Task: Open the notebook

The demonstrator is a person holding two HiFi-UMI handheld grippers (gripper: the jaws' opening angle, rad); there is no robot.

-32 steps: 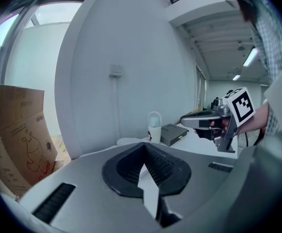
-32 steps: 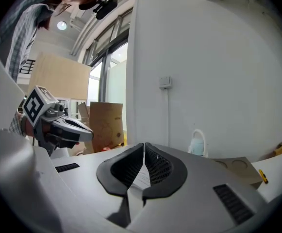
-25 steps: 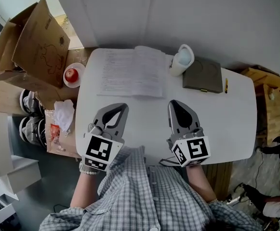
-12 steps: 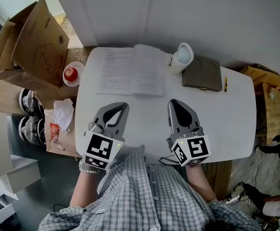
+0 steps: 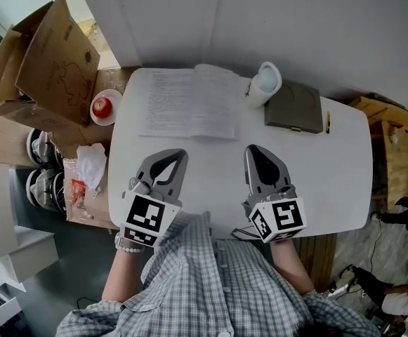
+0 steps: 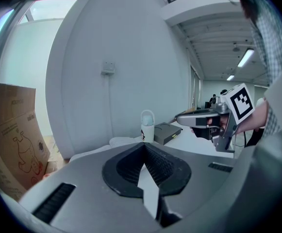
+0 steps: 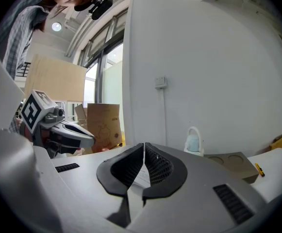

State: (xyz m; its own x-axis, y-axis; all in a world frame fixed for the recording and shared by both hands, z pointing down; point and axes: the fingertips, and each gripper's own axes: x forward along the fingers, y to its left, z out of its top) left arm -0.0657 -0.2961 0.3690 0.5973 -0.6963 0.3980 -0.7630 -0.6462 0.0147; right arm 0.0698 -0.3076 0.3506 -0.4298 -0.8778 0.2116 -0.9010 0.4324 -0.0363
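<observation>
White table: book, bottle, notebook

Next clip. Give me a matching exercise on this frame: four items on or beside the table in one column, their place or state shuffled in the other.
1. notebook
2. bottle
3. dark flat box
4. apple

A. in a bowl just off the table, at the left of the head view
B. shut, beside a yellow pencil
C. lying open, pages up
D. upright between the other two table items

Pairs: 1-C, 2-D, 3-B, 4-A
</observation>
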